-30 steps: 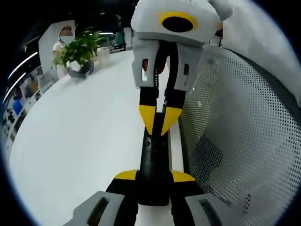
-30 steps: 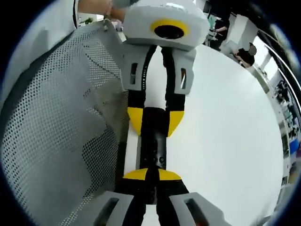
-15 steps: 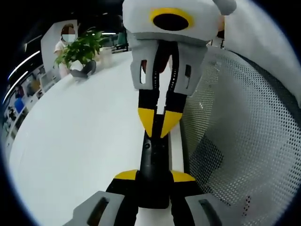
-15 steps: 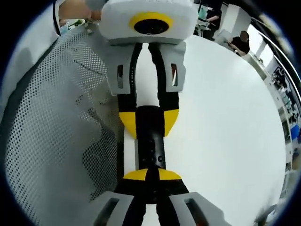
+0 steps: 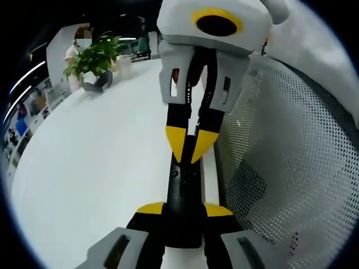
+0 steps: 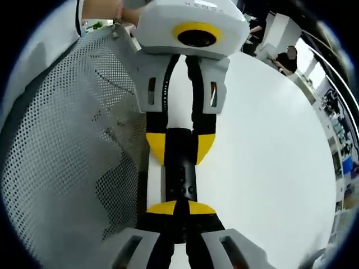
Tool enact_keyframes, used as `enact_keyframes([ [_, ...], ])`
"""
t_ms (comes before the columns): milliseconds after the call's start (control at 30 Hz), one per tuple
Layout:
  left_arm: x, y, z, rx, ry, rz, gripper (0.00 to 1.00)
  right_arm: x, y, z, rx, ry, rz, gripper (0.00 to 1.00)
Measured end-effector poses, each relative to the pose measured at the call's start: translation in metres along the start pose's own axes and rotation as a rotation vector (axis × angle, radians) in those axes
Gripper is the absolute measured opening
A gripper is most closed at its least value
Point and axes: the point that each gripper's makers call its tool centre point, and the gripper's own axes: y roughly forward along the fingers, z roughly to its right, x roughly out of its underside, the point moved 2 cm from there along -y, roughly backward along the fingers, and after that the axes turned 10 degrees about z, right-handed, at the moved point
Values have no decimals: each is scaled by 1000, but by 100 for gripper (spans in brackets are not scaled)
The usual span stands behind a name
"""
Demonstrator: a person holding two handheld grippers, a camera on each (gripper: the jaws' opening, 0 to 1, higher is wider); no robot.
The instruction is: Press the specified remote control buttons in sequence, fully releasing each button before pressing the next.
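Note:
A slim black remote (image 5: 182, 188) runs lengthwise between my left gripper's (image 5: 184, 209) yellow-tipped jaws, which are shut on its near end. From above in the left gripper view comes my right gripper (image 5: 188, 150), its two yellow tips shut together in a point that rests on the remote's upper face near a small round button. In the right gripper view the remote (image 6: 180, 174) shows several small buttons. My right gripper (image 6: 181, 208) stands shut over it, and my left gripper (image 6: 180, 147) clamps its far end.
A white round table (image 5: 95, 162) lies under the remote. A white perforated mesh chair back (image 5: 291, 168) stands close beside the grippers, and again in the right gripper view (image 6: 61, 157). A potted plant (image 5: 92, 59) and a person (image 5: 76, 50) are at the far edge.
Both views have wobbled slightly with the hands. The right gripper's shut tips stay on the remote, and the left gripper keeps its hold.

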Motion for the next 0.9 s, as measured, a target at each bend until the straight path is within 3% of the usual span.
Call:
enact_keyframes([
  [33,0,0,0,-1,-1,3,24,-1,0,-1,-7,-49,-6,1],
  [200,0,0,0,-2,-4,15,24,-1,1,1,-27,-13,-17,1],
  [467,0,0,0,-3,-4,20,24,-1,3,3,-34,191,-57,0],
  [500,0,0,0,-3,-3,20,24,-1,3,3,-22,255,-39,0],
  [567,0,0,0,-2,-2,20,24,0,3,4,-9,291,-13,0],
  [733,0,-1,0,-2,-4,26,24,1,1,2,-3,222,12,0],
  [800,0,-1,0,-4,-8,32,24,1,1,3,5,267,70,0],
  [900,0,-1,0,-8,-10,41,24,4,-1,10,32,290,88,0],
])
